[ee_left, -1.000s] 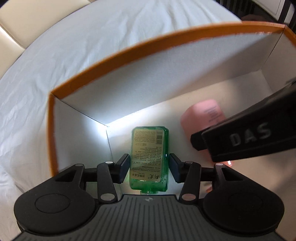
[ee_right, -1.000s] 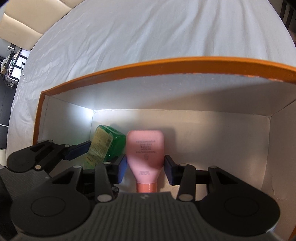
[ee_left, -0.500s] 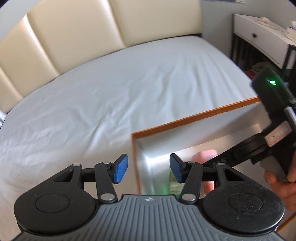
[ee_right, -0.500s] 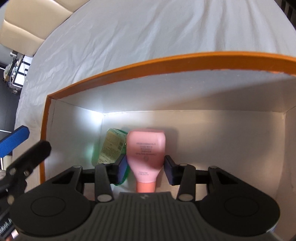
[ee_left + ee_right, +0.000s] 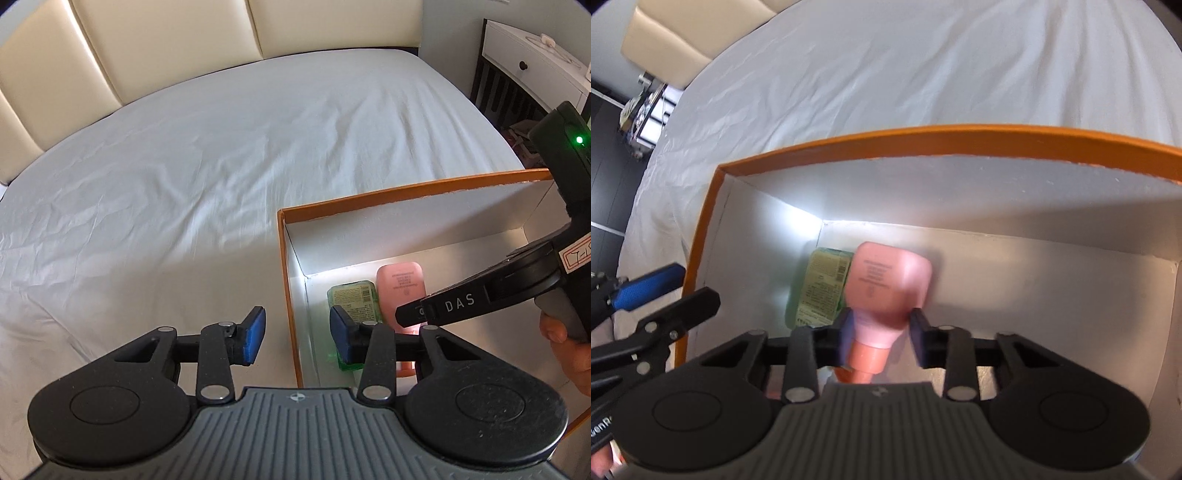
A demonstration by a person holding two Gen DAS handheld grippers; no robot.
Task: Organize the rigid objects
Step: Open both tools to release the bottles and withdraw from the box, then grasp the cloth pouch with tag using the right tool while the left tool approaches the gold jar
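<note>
Box (image 5: 820, 147) sits on the bed (image 5: 184, 166), orange rim all round, loads of bare floor at 3 o'clock. Right gripper (image 5: 881, 338) has just been closing, pinching the pink bottle (image 5: 886, 284) by the green bottle (image 5: 822, 288). Left gripper (image 5: 297, 332) has been closing too, empty, straddling the rim. "DAS" on the right gripper.

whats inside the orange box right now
A green bottle and a pink bottle lie side by side in the orange box; the near floor is covered by the right gripper.
</note>
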